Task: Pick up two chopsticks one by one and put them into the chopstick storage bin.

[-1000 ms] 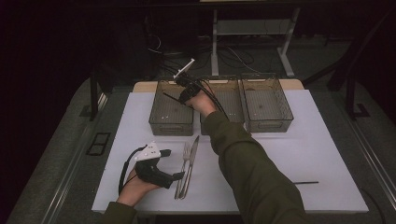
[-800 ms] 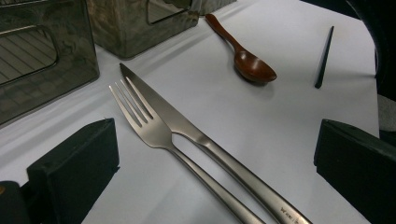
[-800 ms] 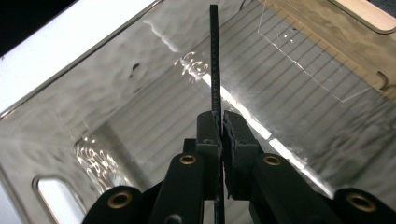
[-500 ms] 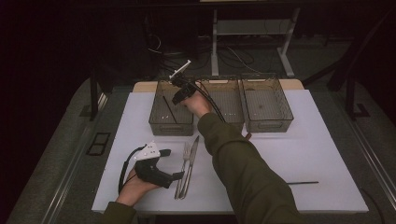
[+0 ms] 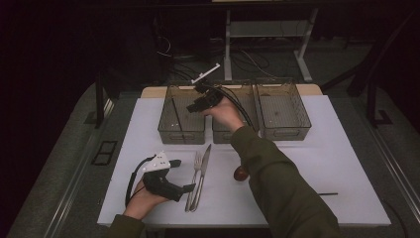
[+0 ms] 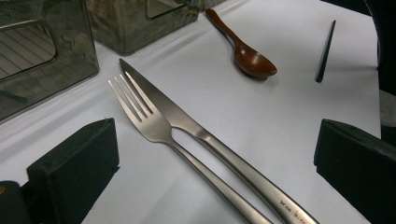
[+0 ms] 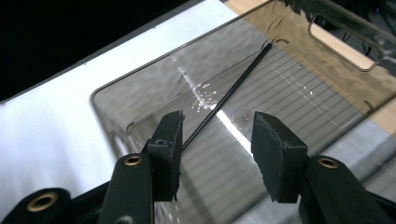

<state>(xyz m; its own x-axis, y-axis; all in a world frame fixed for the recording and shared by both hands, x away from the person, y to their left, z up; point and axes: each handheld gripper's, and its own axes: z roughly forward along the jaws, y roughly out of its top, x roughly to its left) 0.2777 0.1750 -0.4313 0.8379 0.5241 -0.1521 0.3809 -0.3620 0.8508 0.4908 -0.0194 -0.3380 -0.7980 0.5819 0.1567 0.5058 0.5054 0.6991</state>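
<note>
My right gripper (image 5: 198, 105) hovers over the left clear bin (image 5: 168, 130). Its jaws have just been opening and stand open (image 7: 217, 149) with nothing between them. Below them a black chopstick (image 7: 229, 98) lies slanted on the bin's ribbed floor (image 5: 177, 116). My left gripper (image 5: 182, 175) rests on the white table near the front, wide open (image 6: 215, 140). A steel fork (image 6: 154, 123) and knife (image 6: 219, 154) lie side by side between and ahead of its jaws, untouched (image 5: 195, 181).
A dark wooden spoon (image 6: 252, 60) lies right of the knife, partly under the right sleeve (image 5: 241, 173). A second black chopstick (image 5: 328, 194) lies at the table's front right. Two more clear bins stand in the row, middle (image 5: 225, 134) and right (image 5: 282, 109).
The right hand has drifted slightly to the right above the bins. The left hand and the cutlery have stayed put.
</note>
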